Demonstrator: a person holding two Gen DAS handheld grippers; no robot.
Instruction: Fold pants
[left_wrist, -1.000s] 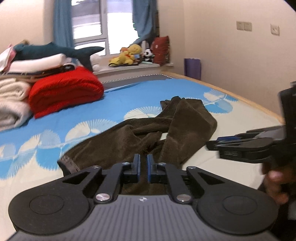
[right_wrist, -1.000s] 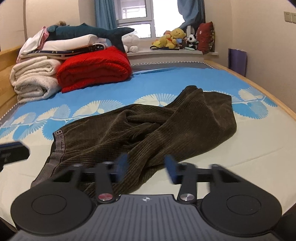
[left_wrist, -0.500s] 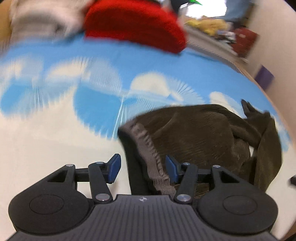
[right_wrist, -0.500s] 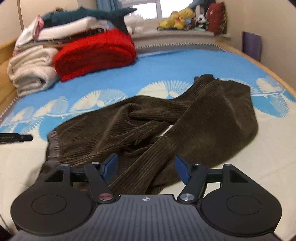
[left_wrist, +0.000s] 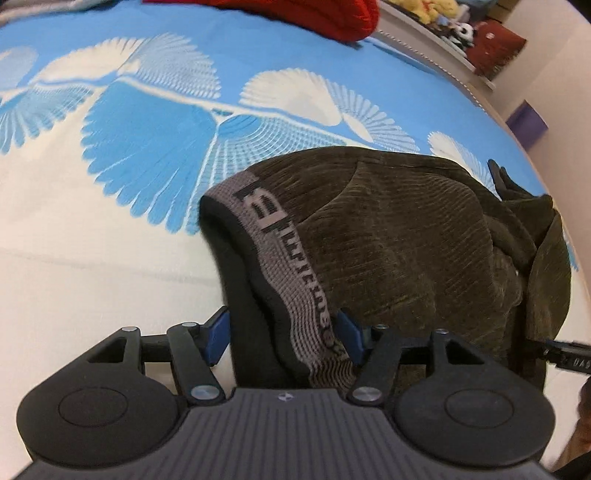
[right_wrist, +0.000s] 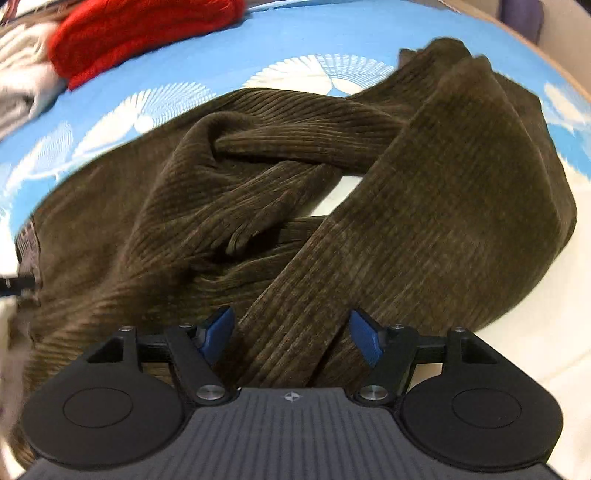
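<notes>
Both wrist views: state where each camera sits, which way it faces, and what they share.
Left wrist: on the left gripper, angled down at the pants' waistband; its jaws are opening, waistband between them.
Right wrist: on the right gripper, angled down at a trouser leg between open jaws.
Shared: brown corduroy pants, blue patterned bedsheet, red blanket.

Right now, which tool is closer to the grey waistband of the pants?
Left. The left tool straddles the grey waistband, jaws opening. The right tool sits over a pant leg, far from it.
</notes>
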